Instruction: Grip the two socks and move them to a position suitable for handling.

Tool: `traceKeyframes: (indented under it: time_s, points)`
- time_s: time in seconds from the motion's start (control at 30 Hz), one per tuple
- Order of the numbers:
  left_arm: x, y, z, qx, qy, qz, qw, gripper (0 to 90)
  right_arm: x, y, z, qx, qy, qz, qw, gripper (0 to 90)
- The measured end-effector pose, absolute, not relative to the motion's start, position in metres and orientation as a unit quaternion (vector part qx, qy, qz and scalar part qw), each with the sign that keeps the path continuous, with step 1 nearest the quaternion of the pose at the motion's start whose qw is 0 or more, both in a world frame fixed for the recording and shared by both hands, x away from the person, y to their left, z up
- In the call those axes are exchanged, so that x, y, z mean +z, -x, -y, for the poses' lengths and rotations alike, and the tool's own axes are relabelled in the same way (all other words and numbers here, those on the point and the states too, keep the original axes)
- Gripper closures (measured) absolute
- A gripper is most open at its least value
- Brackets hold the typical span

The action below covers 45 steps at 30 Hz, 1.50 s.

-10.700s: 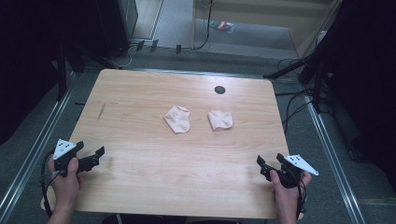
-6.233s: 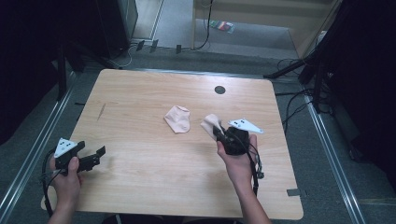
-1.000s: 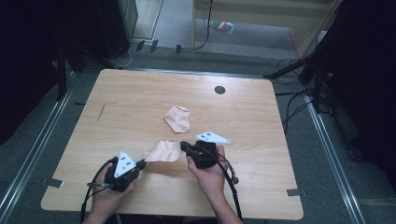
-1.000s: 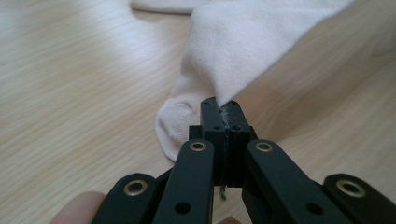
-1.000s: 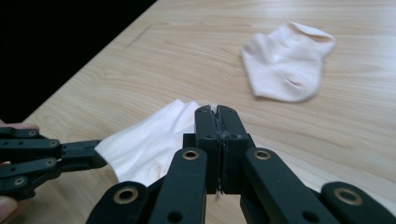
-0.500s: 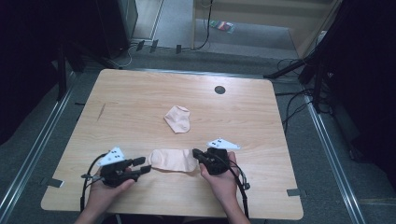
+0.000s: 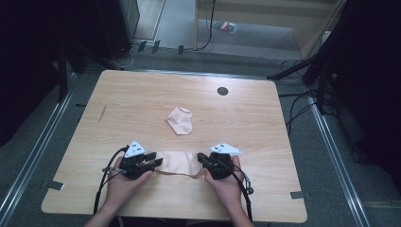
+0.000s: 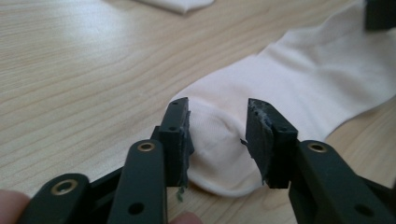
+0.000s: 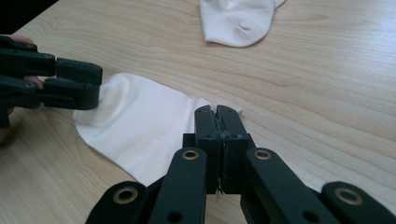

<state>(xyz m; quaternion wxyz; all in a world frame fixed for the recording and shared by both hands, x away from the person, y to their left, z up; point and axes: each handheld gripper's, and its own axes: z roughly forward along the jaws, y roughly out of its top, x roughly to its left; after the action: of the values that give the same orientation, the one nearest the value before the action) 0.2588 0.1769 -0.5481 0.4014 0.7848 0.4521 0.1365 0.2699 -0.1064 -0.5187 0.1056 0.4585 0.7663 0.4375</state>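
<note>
1. Two pale socks lie on the tabletop: the flat sock stretched between both grippers, the folded sock at its twelve o'clock, well apart.
2. Left gripper: jaws partly open and just closing, straddling the flat sock's toe without pressing it.
3. Right gripper: jaws pinched shut on the flat sock's edge at three o'clock.

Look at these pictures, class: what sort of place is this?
Probably a lab or recording studio: a bare wooden table on grey carpet, floor rails alongside, loose cables, and dark equipment around it.
</note>
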Motion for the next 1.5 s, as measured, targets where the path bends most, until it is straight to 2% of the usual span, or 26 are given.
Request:
traceKeyframes:
  time_s: [0.07, 0.17, 0.2, 0.53, 0.67, 0.73, 0.77, 0.8, 0.83, 0.9, 1.0, 1.17, 1.2, 1.27, 1.3, 1.5]
  points:
    - [-0.549, -0.258, -0.176, 0.147, -0.787, -0.456, 0.389, 69.9, -0.519, -0.269, 0.107, 0.435, -0.459, -0.767, 0.109, 89.4]
    - [-0.547, -0.254, -0.177, 0.161, -0.786, -0.449, 0.392, 89.3, -0.519, -0.266, 0.109, 0.43, -0.459, -0.768, 0.117, 89.5]
    - [-0.545, -0.253, -0.178, 0.165, -0.784, -0.449, 0.396, 89.9, -0.519, -0.266, 0.11, 0.429, -0.46, -0.768, 0.12, 89.5]
    - [-0.537, -0.226, -0.192, 0.165, -0.788, -0.445, 0.391, 90.0, -0.519, -0.251, 0.121, 0.402, -0.456, -0.784, 0.128, 89.8]
    - [-0.541, -0.218, -0.187, 0.15, -0.796, -0.441, 0.386, 90.0, -0.527, -0.249, 0.124, 0.381, -0.452, -0.795, 0.135, 89.9]
    - [-0.544, -0.219, -0.182, 0.134, -0.805, -0.431, 0.386, 89.8, -0.53, -0.25, 0.126, 0.383, -0.457, -0.793, 0.123, 88.7]
    - [-0.545, -0.218, -0.182, 0.139, -0.8, -0.433, 0.393, 85.2, -0.531, -0.25, 0.127, 0.39, -0.46, -0.791, 0.108, 82.9]
    - [-0.545, -0.218, -0.183, 0.138, -0.793, -0.436, 0.402, 73.8, -0.531, -0.251, 0.128, 0.394, -0.461, -0.788, 0.105, 72.4]
    - [-0.545, -0.219, -0.185, 0.139, -0.787, -0.438, 0.412, 67.6, -0.53, -0.25, 0.13, 0.403, -0.463, -0.781, 0.111, 68.1]
    - [-0.541, -0.219, -0.189, 0.151, -0.773, -0.443, 0.429, 63.4, -0.526, -0.25, 0.134, 0.415, -0.472, -0.77, 0.113, 68.3]
    - [-0.541, -0.222, -0.193, 0.146, -0.768, -0.447, 0.434, 66.1, -0.522, -0.249, 0.139, 0.429, -0.477, -0.76, 0.104, 68.7]
    - [-0.547, -0.225, -0.188, 0.133, -0.783, -0.439, 0.42, 76.6, -0.534, -0.252, 0.129, 0.41, -0.472, -0.775, 0.092, 68.2]
    - [-0.549, -0.226, -0.186, 0.133, -0.786, -0.437, 0.416, 78.8, -0.536, -0.253, 0.126, 0.406, -0.472, -0.777, 0.088, 70.7]
    - [-0.552, -0.227, -0.182, 0.136, -0.792, -0.437, 0.403, 80.5, -0.539, -0.254, 0.121, 0.4, -0.469, -0.783, 0.081, 83.4]
    - [-0.552, -0.226, -0.182, 0.137, -0.793, -0.437, 0.402, 81.1, -0.54, -0.254, 0.12, 0.396, -0.472, -0.784, 0.079, 86.8]
    - [-0.552, -0.224, -0.182, 0.142, -0.797, -0.432, 0.397, 82.9, -0.54, -0.247, 0.127, 0.383, -0.489, -0.781, 0.059, 88.5]
